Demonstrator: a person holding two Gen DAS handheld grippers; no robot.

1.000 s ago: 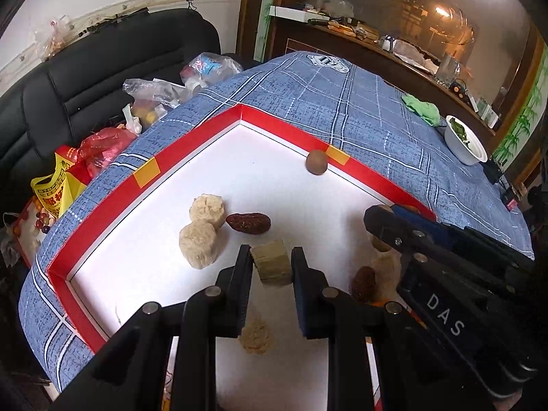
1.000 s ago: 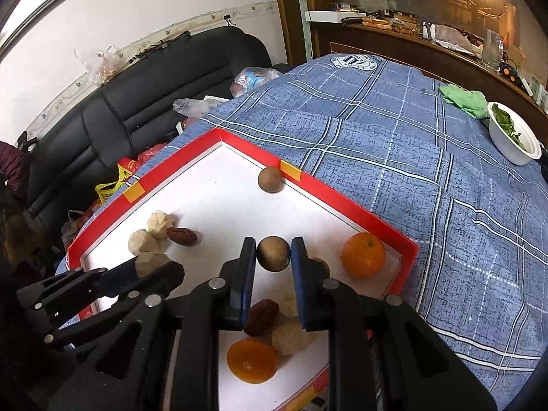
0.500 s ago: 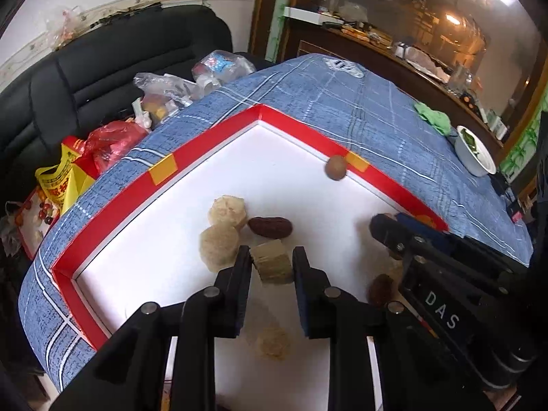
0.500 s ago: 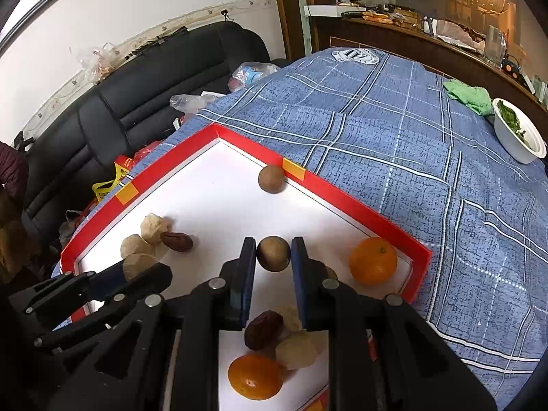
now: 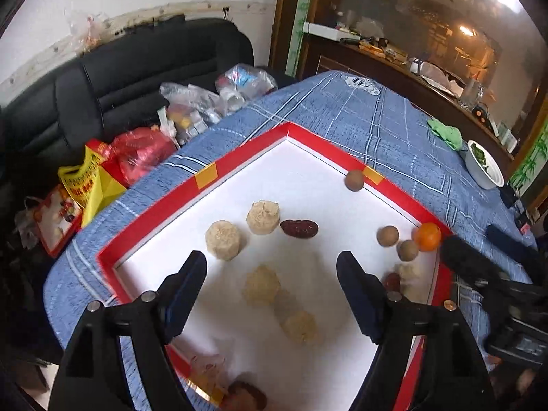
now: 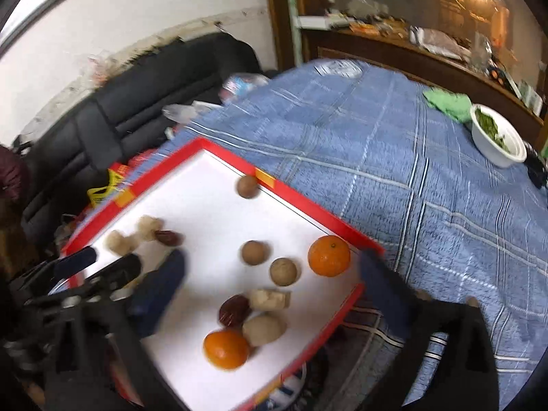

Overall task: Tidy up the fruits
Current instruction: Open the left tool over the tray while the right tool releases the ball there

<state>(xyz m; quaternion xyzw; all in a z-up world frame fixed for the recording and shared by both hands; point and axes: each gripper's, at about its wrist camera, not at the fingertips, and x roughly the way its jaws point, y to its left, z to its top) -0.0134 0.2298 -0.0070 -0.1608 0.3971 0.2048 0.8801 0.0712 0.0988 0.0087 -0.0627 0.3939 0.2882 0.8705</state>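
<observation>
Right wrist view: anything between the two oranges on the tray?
Yes. Between the far orange and the near orange lie a pale chunk, a date and a beige lump.

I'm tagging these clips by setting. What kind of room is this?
Most likely a lived-in home living or dining room: a black sofa piled with plastic bags, a table under a blue plaid cloth with a bowl of greens, and a wood cabinet behind.

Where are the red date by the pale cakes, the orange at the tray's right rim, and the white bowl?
red date [image 5: 298,228], left wrist view, middle of its skin
orange [image 6: 328,255], right wrist view, centre of peel
white bowl [image 6: 493,152], right wrist view, outer wall
</observation>
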